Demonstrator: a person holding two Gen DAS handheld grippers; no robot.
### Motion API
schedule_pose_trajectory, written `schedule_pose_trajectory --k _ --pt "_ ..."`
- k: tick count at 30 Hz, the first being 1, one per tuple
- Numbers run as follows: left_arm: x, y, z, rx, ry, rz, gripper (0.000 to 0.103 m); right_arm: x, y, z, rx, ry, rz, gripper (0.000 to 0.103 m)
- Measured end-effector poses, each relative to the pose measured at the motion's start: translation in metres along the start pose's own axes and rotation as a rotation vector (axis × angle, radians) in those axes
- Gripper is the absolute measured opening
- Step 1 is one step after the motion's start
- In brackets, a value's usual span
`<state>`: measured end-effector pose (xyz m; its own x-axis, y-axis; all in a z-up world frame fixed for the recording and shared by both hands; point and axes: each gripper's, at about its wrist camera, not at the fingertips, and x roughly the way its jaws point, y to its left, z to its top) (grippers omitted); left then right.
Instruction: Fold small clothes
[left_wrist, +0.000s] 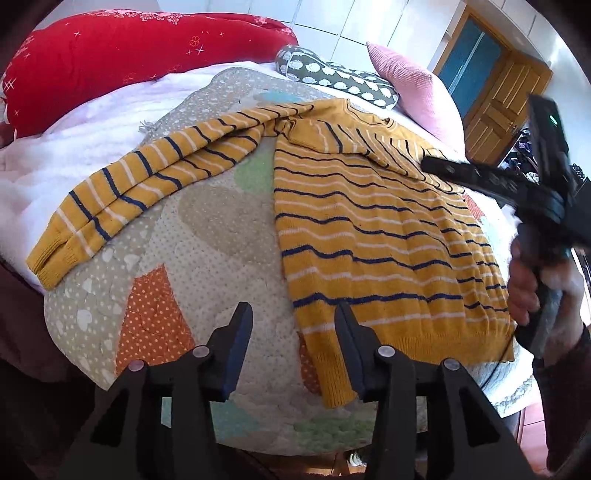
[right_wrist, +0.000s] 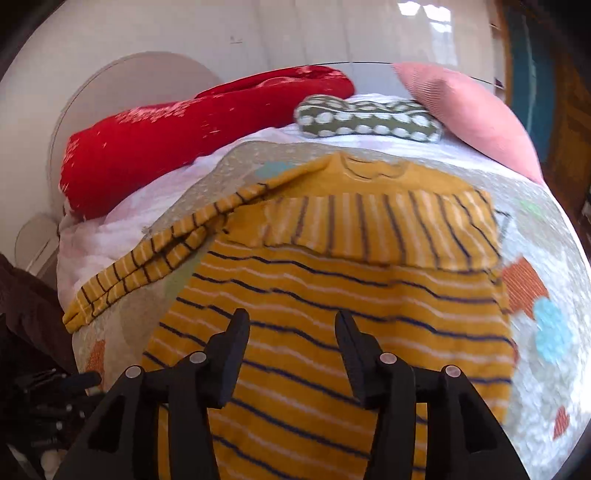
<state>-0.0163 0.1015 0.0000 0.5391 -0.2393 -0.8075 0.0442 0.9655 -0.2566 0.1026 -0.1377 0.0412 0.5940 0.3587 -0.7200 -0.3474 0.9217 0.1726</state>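
Note:
A mustard-yellow sweater (left_wrist: 369, 229) with navy and white stripes lies flat on the patterned quilt (left_wrist: 184, 258), hem toward me. One sleeve (left_wrist: 147, 177) stretches out to the left. The other sleeve (right_wrist: 369, 225) is folded across the chest below the collar. My left gripper (left_wrist: 293, 314) is open above the quilt, just left of the sweater's lower left hem corner, with nothing between its fingers. My right gripper (right_wrist: 291, 317) is open over the middle of the sweater (right_wrist: 332, 295), holding nothing. In the left wrist view a hand (left_wrist: 524, 280) holds that right tool over the sweater's right edge.
A red pillow (left_wrist: 110, 62), a green spotted cushion (left_wrist: 340, 77) and a pink pillow (left_wrist: 413, 85) line the far side of the bed. A white fleece blanket (left_wrist: 55, 147) lies left of the quilt. A wooden door (left_wrist: 509, 92) stands at the far right. The bed's edge runs along the bottom.

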Motion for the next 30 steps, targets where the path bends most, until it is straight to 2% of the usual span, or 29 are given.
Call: schedule_pose_trajectory --k 2,5,8,9,10,11,13,16,20,25,27,30 --pt "0.002 0.007 -0.001 -0.015 0.009 -0.003 0.045 0.042 0.034 0.025 -0.082 0.017 0.016 0.054" --pt "0.005 0.017 -0.005 -0.042 0.029 -0.012 0.045 0.108 0.078 0.05 -0.204 0.047 -0.068 0.055" --pt "0.003 0.026 -0.009 -0.056 0.037 -0.01 0.045 0.165 0.096 0.059 -0.301 0.109 -0.152 0.054" --pt "0.002 0.028 -0.01 -0.057 0.036 -0.006 0.045 0.181 0.097 0.058 -0.326 0.135 -0.201 0.049" --pt "0.0 0.029 -0.01 -0.057 0.033 -0.004 0.045 0.191 0.094 0.058 -0.333 0.153 -0.234 0.032" --pt "-0.001 0.031 -0.01 -0.057 0.028 -0.003 0.045 0.193 0.086 0.06 -0.306 0.166 -0.234 0.005" --pt "-0.004 0.032 -0.009 -0.053 0.017 -0.003 0.045 0.172 0.058 0.072 -0.173 0.117 -0.2 0.004" --pt "-0.003 0.028 -0.005 -0.044 0.017 -0.015 0.045 0.113 0.004 0.084 -0.001 0.004 -0.212 0.004" --pt "0.0 0.012 -0.001 -0.006 0.008 -0.011 0.045 0.034 -0.101 0.072 0.188 -0.082 -0.395 0.004" --pt "0.013 0.0 0.002 -0.003 0.036 -0.018 0.049 -0.057 -0.265 0.009 0.541 -0.082 -0.669 0.004" --pt "0.026 0.0 0.004 -0.028 0.072 -0.032 0.049 -0.088 -0.313 -0.024 0.683 -0.067 -0.757 0.007" --pt "0.039 -0.005 0.001 -0.054 0.121 -0.056 0.049 -0.12 -0.338 -0.066 0.774 -0.064 -0.745 0.008"
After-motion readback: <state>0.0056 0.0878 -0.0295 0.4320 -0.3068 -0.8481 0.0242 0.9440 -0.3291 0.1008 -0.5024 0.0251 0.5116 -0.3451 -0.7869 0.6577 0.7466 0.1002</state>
